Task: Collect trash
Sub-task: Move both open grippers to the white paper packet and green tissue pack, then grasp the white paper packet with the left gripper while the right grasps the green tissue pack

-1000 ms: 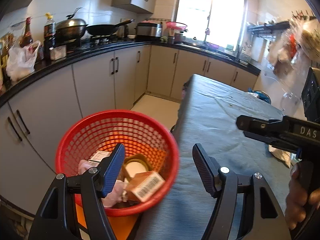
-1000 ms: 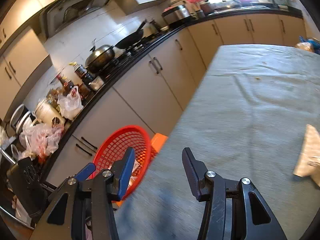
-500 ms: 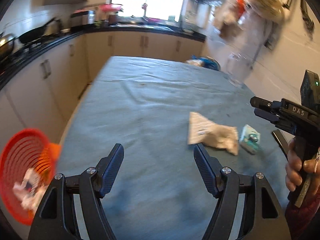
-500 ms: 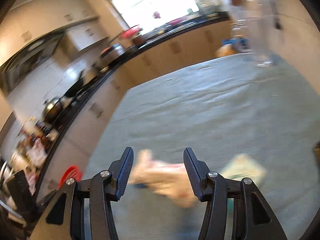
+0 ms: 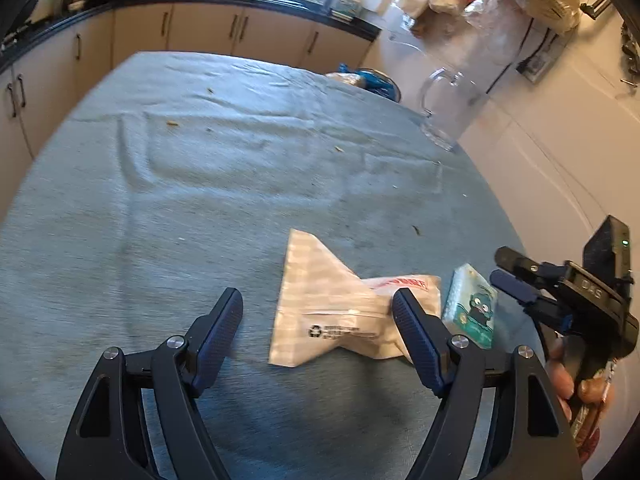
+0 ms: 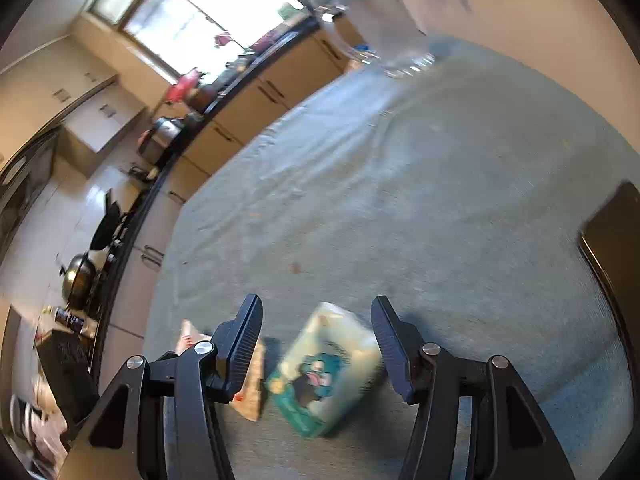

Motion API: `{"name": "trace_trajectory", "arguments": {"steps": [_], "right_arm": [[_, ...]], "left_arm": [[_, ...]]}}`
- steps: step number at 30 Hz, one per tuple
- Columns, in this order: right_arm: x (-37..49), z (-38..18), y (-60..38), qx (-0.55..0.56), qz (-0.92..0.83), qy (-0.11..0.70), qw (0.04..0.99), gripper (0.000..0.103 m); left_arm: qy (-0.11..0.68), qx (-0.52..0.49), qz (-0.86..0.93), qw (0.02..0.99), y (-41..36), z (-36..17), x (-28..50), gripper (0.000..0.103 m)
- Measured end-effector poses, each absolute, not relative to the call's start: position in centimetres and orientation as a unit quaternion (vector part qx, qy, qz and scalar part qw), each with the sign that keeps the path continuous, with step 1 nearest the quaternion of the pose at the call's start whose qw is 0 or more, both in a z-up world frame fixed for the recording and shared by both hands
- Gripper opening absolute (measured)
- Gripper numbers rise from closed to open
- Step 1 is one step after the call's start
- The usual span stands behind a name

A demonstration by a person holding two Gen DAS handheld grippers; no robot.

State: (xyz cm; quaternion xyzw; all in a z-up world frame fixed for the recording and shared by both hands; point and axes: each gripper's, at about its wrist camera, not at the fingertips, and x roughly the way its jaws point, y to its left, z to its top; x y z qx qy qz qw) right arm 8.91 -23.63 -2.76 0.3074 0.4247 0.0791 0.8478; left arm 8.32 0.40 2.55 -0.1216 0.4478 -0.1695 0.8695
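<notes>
A crumpled beige plastic bag lies on the grey-blue tablecloth. My left gripper is open just above it, the bag between its fingers. A small green tissue pack lies right of the bag. My right gripper is open over the tissue pack, which sits between its fingers; the bag's edge shows behind the left finger. The right gripper also shows in the left wrist view.
A clear glass pitcher stands at the table's far right corner. A dark flat object lies at the right edge of the table. Kitchen cabinets and a counter run behind. Crumbs dot the cloth.
Both grippers swung away from the red basket to the table's right part. They came down close over the bag and the tissue pack. Both stayed open.
</notes>
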Motion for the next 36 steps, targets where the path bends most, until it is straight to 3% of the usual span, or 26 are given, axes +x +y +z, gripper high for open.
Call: {"name": "trace_trajectory", "arguments": {"steps": [9, 12, 17, 31, 36], "right_arm": [[9.0, -3.3, -21.1, 0.262, 0.102, 0.460, 0.843, 0.065], [8.9, -2.9, -19.7, 0.248, 0.152, 0.445, 0.847, 0.062], [8.7, -2.4, -19.1, 0.235, 0.178, 0.423, 0.857, 0.062], [8.7, -2.6, -22.8, 0.309, 0.127, 0.406, 0.851, 0.062], [8.5, -2.5, -23.4, 0.320, 0.120, 0.401, 0.850, 0.063]], "left_arm": [[0.436, -0.121, -0.172, 0.875, 0.1, 2.0, 8.4, 0.077], [0.430, -0.101, -0.163, 0.882, -0.2, 2.3, 7.9, 0.069], [0.434, -0.071, -0.161, 0.883, -0.2, 3.3, 6.6, 0.069], [0.413, -0.002, -0.217, 0.884, -5.9, 12.8, 4.3, 0.069], [0.400, 0.038, -0.218, 0.889, -7.5, 12.7, 4.3, 0.071]]}}
